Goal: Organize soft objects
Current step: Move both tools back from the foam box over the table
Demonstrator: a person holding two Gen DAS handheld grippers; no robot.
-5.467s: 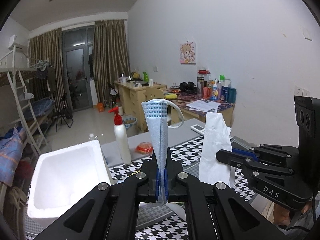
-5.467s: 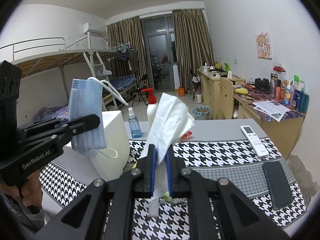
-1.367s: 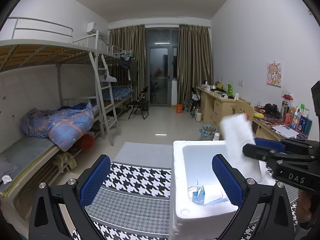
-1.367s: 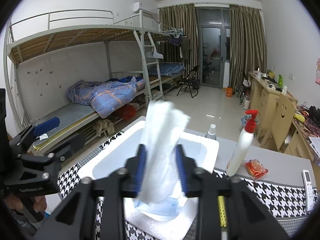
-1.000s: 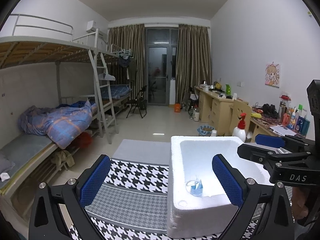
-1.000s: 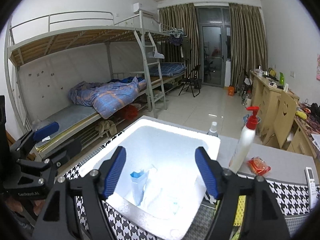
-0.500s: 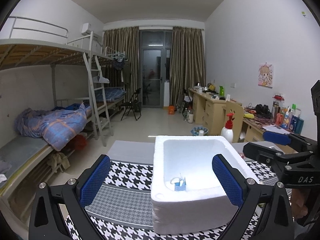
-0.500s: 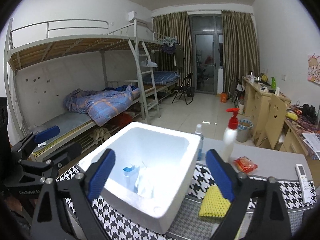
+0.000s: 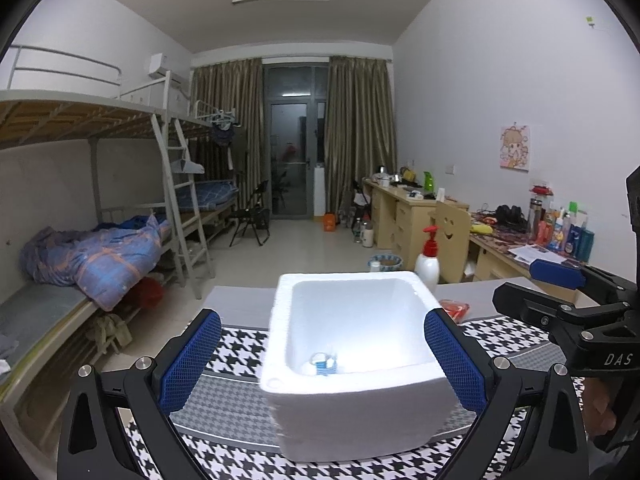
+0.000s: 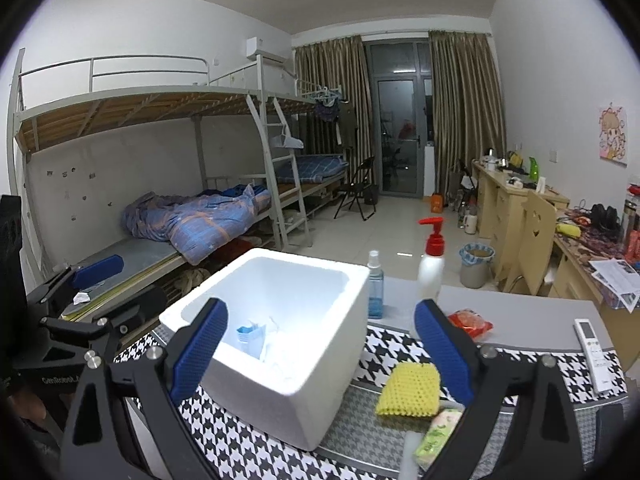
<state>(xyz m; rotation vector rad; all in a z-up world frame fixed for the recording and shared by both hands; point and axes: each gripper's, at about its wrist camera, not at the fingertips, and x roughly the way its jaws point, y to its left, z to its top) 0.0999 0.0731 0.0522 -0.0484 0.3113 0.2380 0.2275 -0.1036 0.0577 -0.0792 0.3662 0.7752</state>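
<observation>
Face mask [image 10: 249,334]: now inside foam box [image 10: 320,384], released.
Tissue [image 10: 280,340]: dropped in too.
Left tongs [image 9: 320,360]: wide, empty.
Right tongs [image 10: 320,344]: wide, empty.
Next: yellow sponge [image 10: 410,390].

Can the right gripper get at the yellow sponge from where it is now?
Probably yes. The right gripper is open and empty, and the yellow sponge lies uncovered on the mat beside the foam box, just inside the right finger.
</observation>
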